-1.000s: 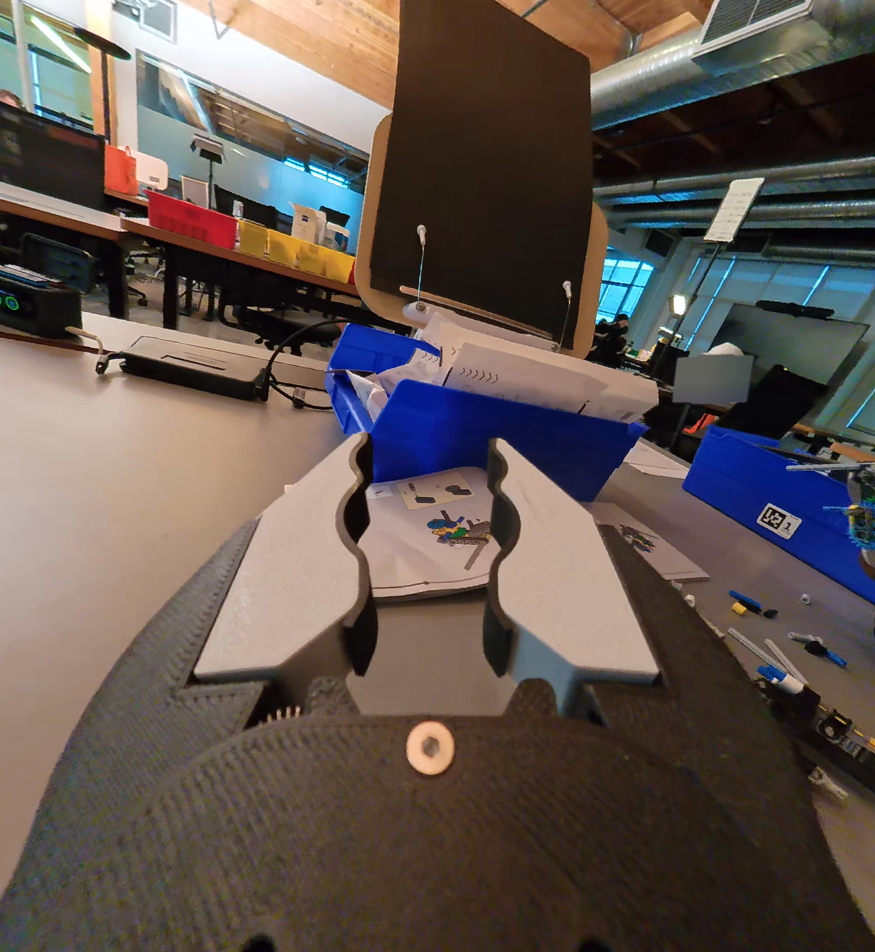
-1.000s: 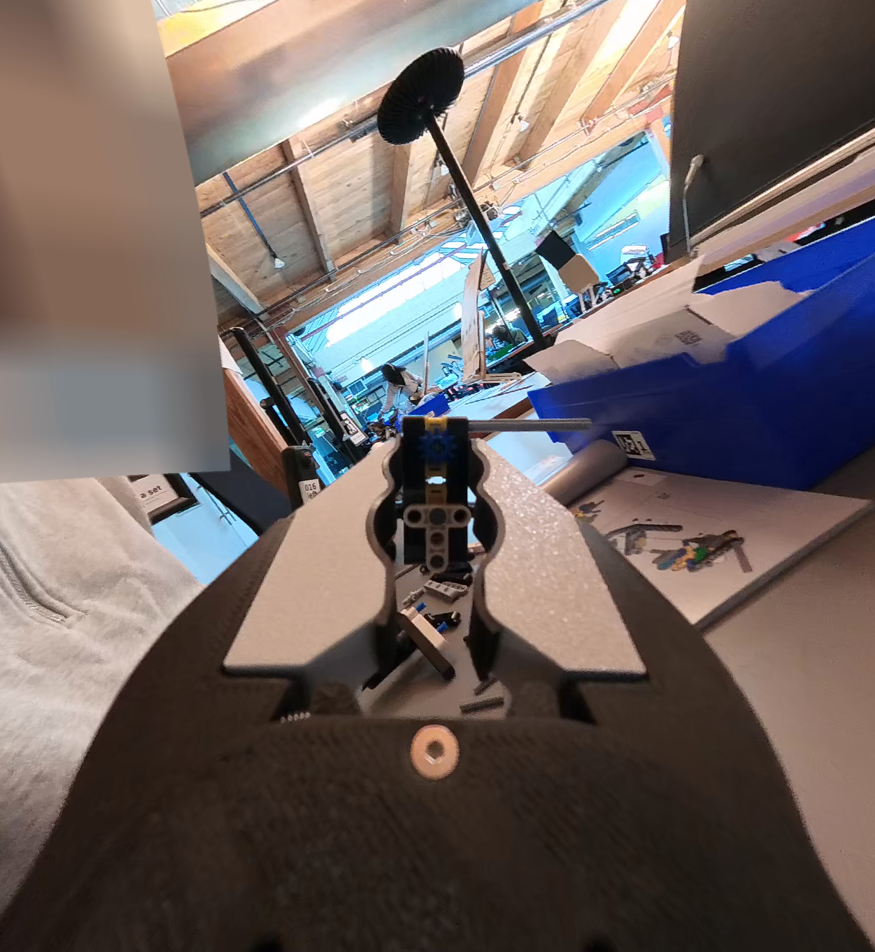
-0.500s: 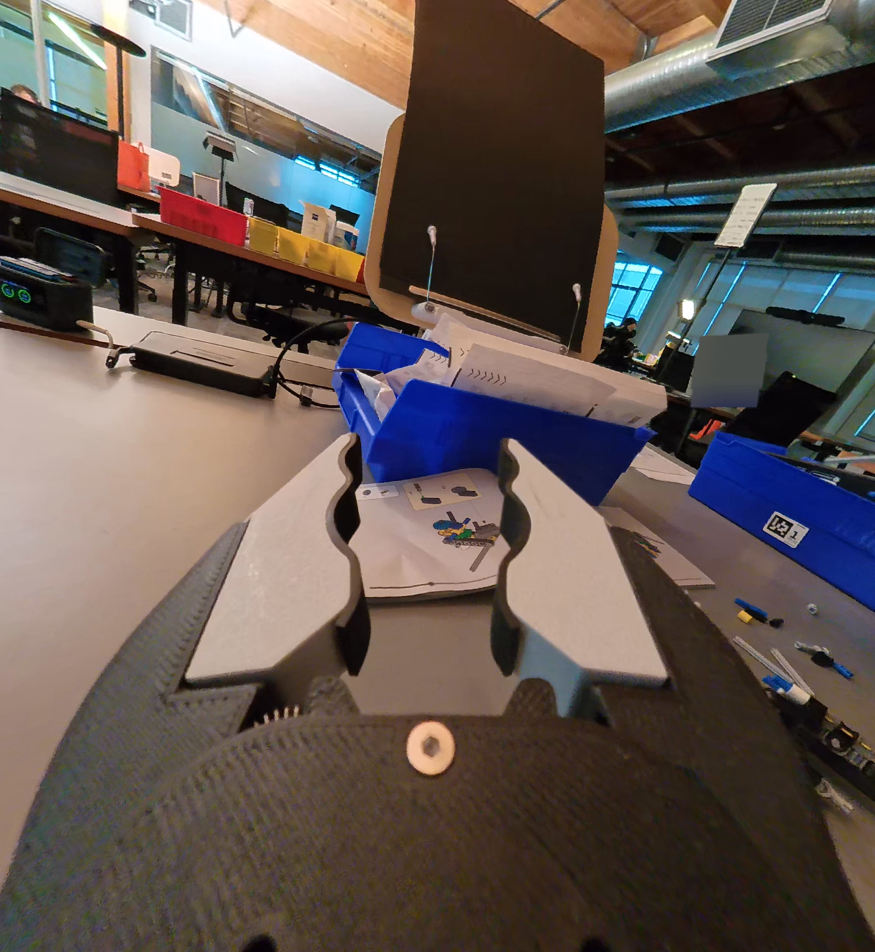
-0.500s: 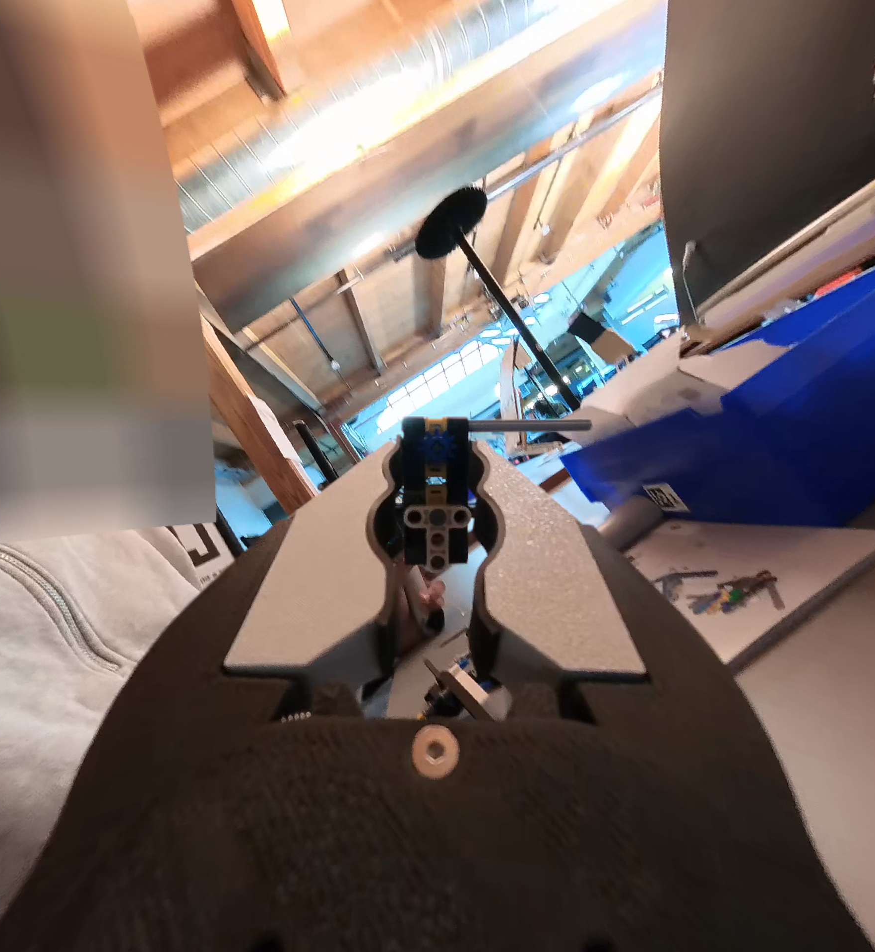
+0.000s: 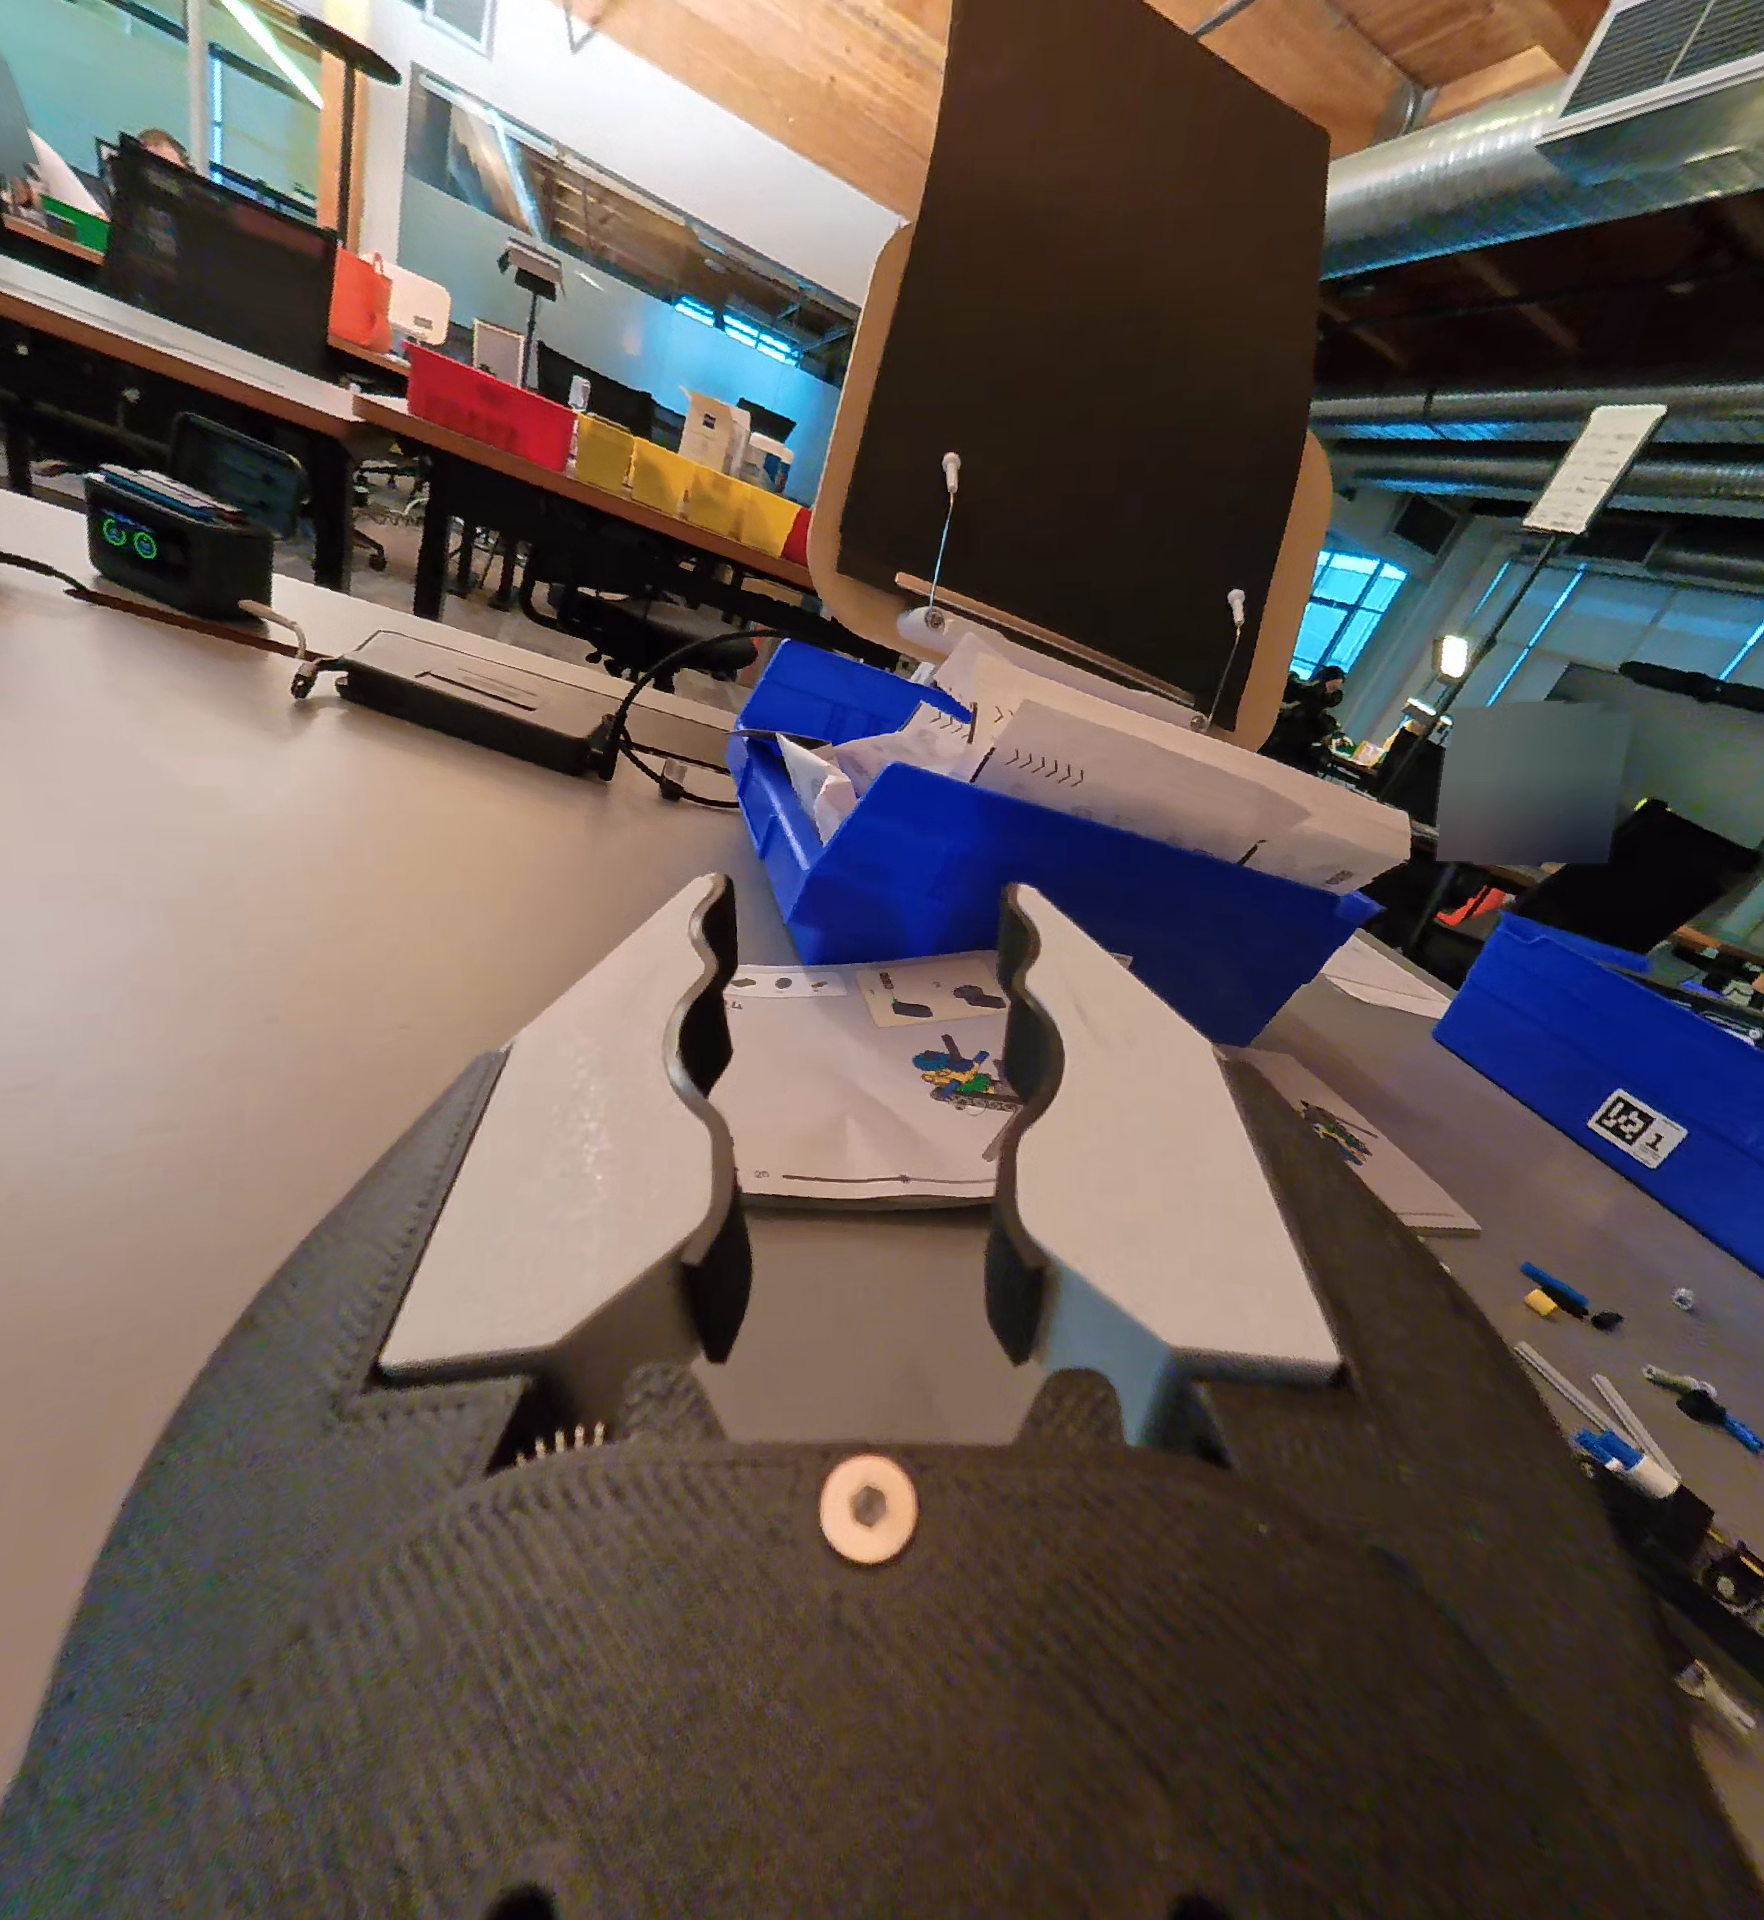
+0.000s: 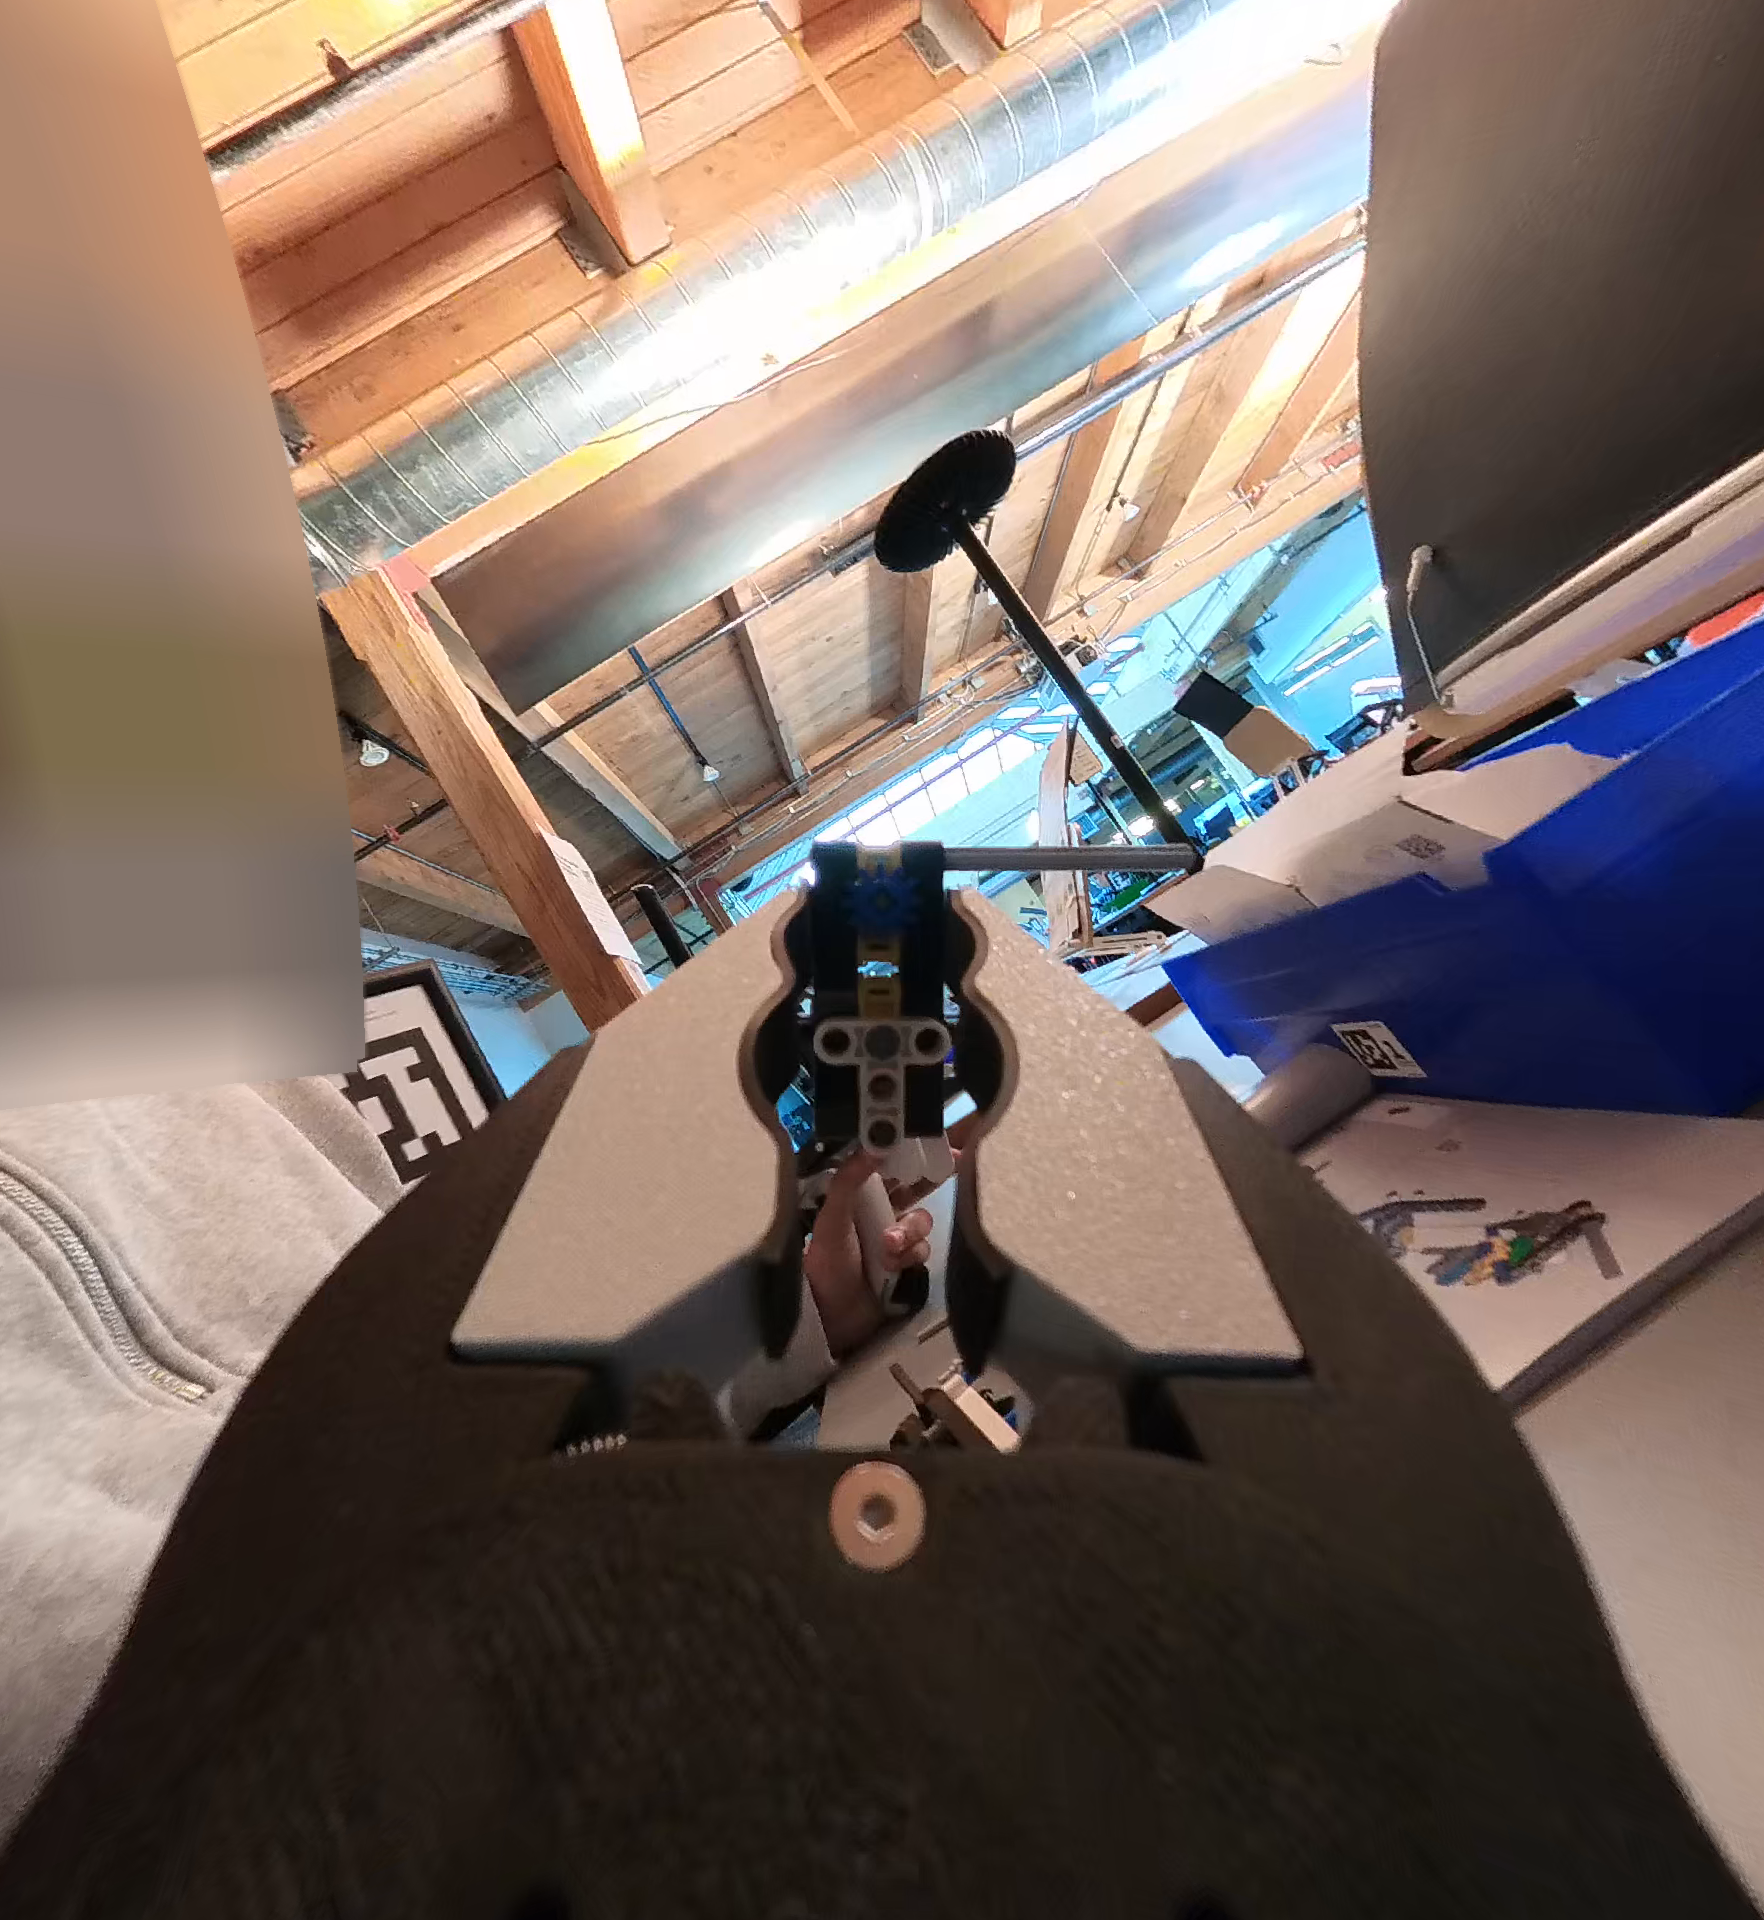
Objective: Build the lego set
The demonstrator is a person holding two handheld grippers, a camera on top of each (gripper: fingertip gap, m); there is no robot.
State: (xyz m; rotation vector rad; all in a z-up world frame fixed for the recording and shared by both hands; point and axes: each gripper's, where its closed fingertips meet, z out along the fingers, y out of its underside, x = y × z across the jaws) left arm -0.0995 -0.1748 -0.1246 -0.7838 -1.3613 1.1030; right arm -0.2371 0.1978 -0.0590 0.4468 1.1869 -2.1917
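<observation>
right tongs [image 6: 880, 971] clamp one lego assembly [image 6: 878, 1023]; left tongs [image 5: 865, 1023] empty; two blue bins [image 5: 1013, 883].

We see the small lego build [image 6: 878, 997] upright between the right gripper's [image 6: 878, 935] fingers: black frame, blue gear on top, yellow and grey beams, a grey rod sticking out sideways. Loose pieces [image 5: 1626, 1392] lie scattered on the table [image 5: 234, 935] beside the open instruction booklet [image 5: 857, 1081].

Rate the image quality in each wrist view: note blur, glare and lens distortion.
Left wrist view: mostly sharp, the instruction booklet crisp between the open left gripper; wide-angle bending stretches the table edges. Right wrist view: the lego assembly clamped in the right gripper is sharp, the blue bin smeared, ceiling duct glaring.
</observation>
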